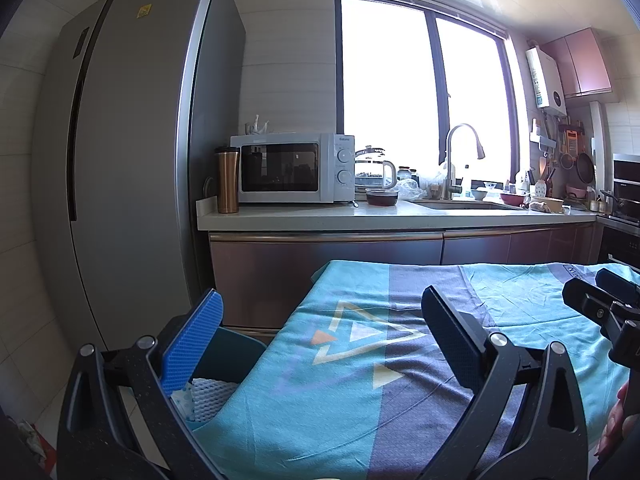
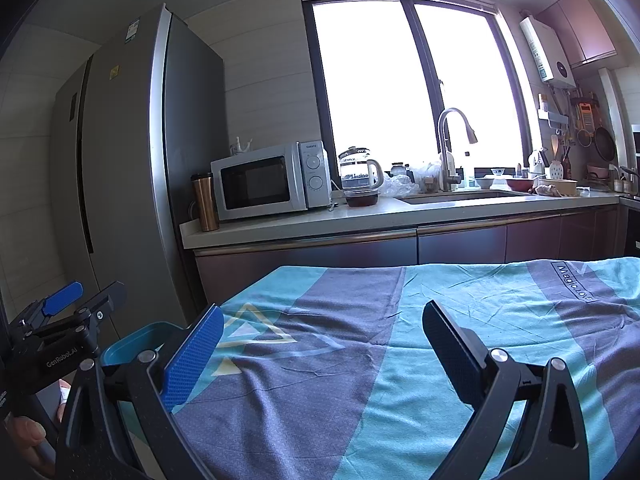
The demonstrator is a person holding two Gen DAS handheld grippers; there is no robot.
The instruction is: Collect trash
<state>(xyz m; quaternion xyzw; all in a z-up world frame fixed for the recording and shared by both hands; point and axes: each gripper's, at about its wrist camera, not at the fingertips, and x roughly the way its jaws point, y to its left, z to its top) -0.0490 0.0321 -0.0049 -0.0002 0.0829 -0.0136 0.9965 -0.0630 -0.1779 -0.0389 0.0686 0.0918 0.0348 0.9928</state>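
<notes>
Far left of both views stands a tall grey refrigerator [image 1: 132,152]. Low and just left of the left hand-held gripper [image 1: 320,336] sits a teal bin [image 1: 236,354] beside the table [image 1: 360,408], and white foam netting [image 1: 208,398], the trash, lies inside it, below and just behind the blue pad [image 1: 194,340] of that gripper's left finger. The left hand-held gripper hangs released, its 2 fingers spread wide with nothing between them, over the left edge of the table's teal and grey-blue cloth printed with triangles. In the right wrist view the same bin [image 2: 132,342] shows just left of the right hand-held gripper [image 2: 322,340], which is also released and empty above the bare cloth; further left, the left tool is seen from the side with a fingertip of the person's hand [image 2: 28,430] under it. Beyond both grippers, across the gap, the kitchen table [image 1: 360,216] carries a copper tumbler [image 1: 227,180], a white microwave [image 1: 294,168], a glass kettle [image 1: 374,172], a dark bowl [image 1: 382,197] and a sink with a tall tap [image 1: 456,160] under a bright window [image 1: 424,92]. At the far right of the left wrist view, part of the right tool and a bit of a hand [image 1: 616,420] show.
</notes>
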